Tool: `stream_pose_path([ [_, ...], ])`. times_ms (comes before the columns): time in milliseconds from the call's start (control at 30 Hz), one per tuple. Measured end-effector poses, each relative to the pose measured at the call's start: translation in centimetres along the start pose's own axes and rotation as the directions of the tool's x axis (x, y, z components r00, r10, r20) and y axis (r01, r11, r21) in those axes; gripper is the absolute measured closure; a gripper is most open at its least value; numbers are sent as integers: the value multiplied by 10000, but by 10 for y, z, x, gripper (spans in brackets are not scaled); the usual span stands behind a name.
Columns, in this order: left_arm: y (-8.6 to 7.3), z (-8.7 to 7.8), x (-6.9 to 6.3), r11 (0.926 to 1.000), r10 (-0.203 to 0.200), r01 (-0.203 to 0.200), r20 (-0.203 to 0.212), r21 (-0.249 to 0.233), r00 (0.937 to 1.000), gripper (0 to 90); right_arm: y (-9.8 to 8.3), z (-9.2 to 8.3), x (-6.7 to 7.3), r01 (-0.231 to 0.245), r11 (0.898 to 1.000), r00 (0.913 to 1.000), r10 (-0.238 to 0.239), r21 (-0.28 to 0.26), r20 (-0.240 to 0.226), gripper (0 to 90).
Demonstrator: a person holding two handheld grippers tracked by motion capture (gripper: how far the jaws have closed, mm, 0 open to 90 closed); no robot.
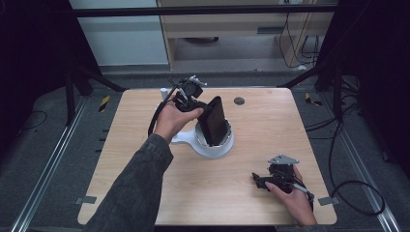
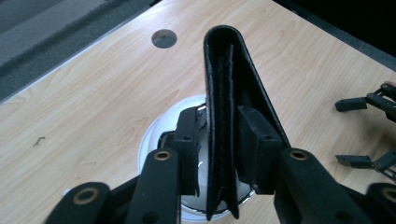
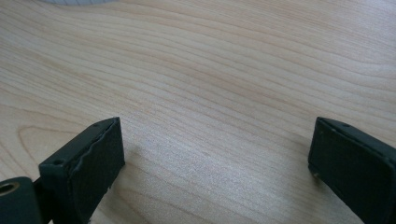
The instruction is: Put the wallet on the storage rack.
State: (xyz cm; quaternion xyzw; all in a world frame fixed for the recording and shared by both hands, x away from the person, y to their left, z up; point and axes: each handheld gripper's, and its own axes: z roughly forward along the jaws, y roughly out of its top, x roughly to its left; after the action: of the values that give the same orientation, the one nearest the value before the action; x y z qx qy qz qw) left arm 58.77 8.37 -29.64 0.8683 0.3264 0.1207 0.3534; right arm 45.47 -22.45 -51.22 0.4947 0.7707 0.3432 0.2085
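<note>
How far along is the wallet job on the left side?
Done: the black folded leather wallet stands on end in the white round pot. In hand: the left tongs straddle it, with a sliver of gap at one pad, so the grip looks loose. Left, probably: back the left tongs away. The right tongs rest open on the wooden table.

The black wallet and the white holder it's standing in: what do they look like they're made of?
The wallet looks like black leather or a leather-like material, matte: fine grain and a stitched edge show in the left gripper view. The white holder looks like smooth moulded plastic, possibly ceramic, with a slight sheen on its rim. Both are judged by look alone.
</note>
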Motion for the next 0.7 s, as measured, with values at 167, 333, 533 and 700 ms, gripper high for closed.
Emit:
stream_pose_path([
  [167, 0, -5, -1, 9998, 102, -104, -107, -168, 9999, 676, 0, 0, 0, 9, 10000, 10000, -9, -16, 11, 37],
  [333, 0, -8, 0, 9996, 185, -190, -213, -226, 9996, 683, 0, 0, 0, -3, 10000, 10000, 3, 3, 20, 36],
  [533, 1, -10, 0, 9991, 190, -204, -373, -377, 9991, 682, 0, 0, 0, -5, 10000, 10000, 5, 9, -1, 33],
  [700, 1, -15, -1, 9978, 211, -235, -398, -624, 9990, 650, 0, 0, 1, -1, 10000, 10000, 1, 7, 2, 33],
])
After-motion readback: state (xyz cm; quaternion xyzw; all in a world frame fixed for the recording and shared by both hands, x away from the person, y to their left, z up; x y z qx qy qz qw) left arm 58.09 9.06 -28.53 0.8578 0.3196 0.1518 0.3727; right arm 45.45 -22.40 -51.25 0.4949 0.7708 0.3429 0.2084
